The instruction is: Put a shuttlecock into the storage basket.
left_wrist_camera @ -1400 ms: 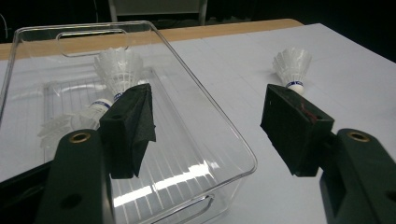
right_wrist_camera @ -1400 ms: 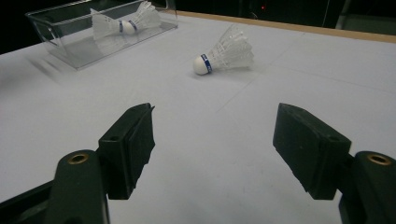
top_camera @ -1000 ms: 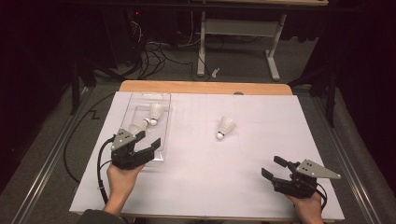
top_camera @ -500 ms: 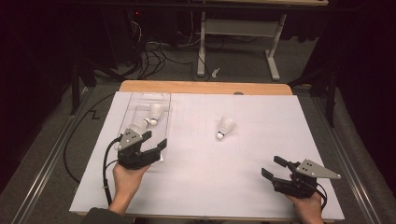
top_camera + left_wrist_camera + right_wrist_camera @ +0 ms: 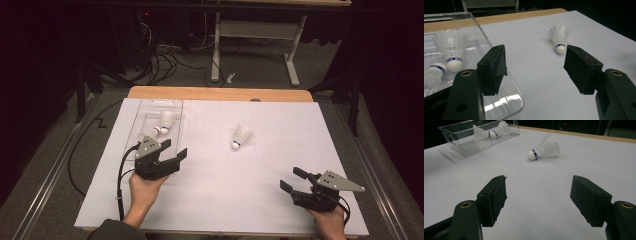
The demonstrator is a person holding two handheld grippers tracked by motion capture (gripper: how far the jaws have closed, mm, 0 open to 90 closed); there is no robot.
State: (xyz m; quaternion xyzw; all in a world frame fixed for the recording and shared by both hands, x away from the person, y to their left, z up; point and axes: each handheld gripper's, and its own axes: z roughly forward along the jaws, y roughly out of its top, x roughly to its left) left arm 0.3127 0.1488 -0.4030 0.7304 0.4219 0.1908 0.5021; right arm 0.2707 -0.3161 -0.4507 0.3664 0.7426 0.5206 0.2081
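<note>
Your left hand-held gripper (image 5: pixel 172 151) sat at the near end of the clear tray (image 5: pixel 142 116) on the desk's (image 5: pixel 215 200) left side, forearm coming up from the bottom edge, jaws angled forward and to the right. Jaws were wide apart, nothing between them. In the left gripper view one jaw hung over the tray's near corner (image 5: pixel 506 100), the other over bare desk. The loose shuttlecock (image 5: pixel 242 136) lay on its side mid-desk, ahead and to the right of that gripper, well apart from it; in the left gripper view it (image 5: pixel 559 37) appeared just inside the far jaw, cork end toward you. Two more shuttlecocks (image 5: pixel 450 51) lay in the tray, just beside the near jaw. Your right hand-held gripper (image 5: pixel 295 179) held low at the near right corner of the desk, jaws spread wide and empty, pointing left. From its own view the loose shuttlecock (image 5: pixel 545 148) lay ahead between the jaw lines, well clear, tray (image 5: pixel 461 145) farther off.
</note>
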